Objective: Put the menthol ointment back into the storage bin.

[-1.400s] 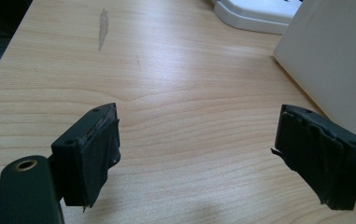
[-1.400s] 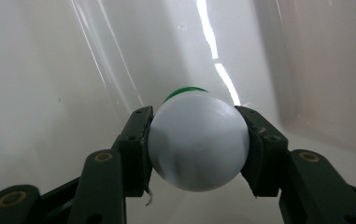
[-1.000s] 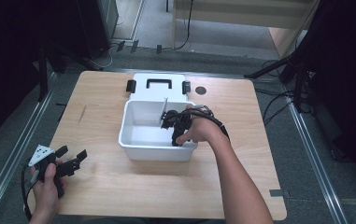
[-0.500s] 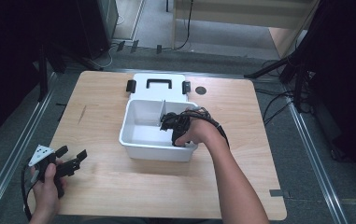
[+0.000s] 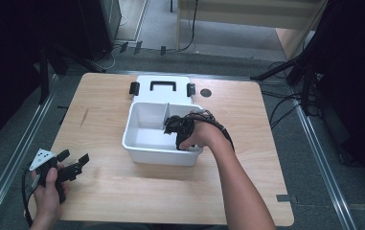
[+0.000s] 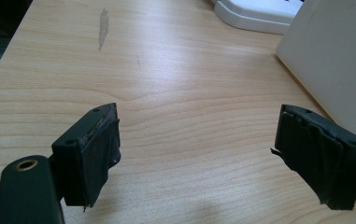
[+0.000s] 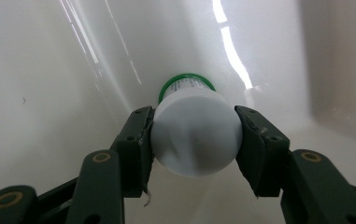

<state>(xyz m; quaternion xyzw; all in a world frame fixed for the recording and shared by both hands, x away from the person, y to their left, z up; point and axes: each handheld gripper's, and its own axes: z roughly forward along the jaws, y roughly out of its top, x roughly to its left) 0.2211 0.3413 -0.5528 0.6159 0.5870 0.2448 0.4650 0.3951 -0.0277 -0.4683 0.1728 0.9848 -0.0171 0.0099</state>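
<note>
**White bottle clamped inside the bin**

White plastic, round-bodied with a green ring at its far end, the bottle (image 7: 195,128) sat squarely between the right gripper's (image 7: 194,140) two pads, which pressed on its opposite sides. Its long axis ran straight away from the gripper's camera, in line with the jaws, so its blank white end faced the lens and the green end pointed at the bin wall. It was low in the white bin (image 5: 137,148), in the right-hand compartment beside the divider (image 5: 166,115); whether it rested on the floor or hung just clear of it could not be told.

From above, the right gripper (image 5: 176,128) and the hand holding it covered the bottle. The label's small print near the green ring was too blurred to read.

Any lift would probably have to go straight up and out over the rim, since walls stood near on several sides.

The left gripper (image 5: 70,165) lay well apart, near the table's (image 5: 247,182) front left corner, its pads spread wide over bare wood with nothing between them. The right hand was plainly the nearer one. Behind the bin lay its lid (image 5: 163,91), flat, handle up.
</note>
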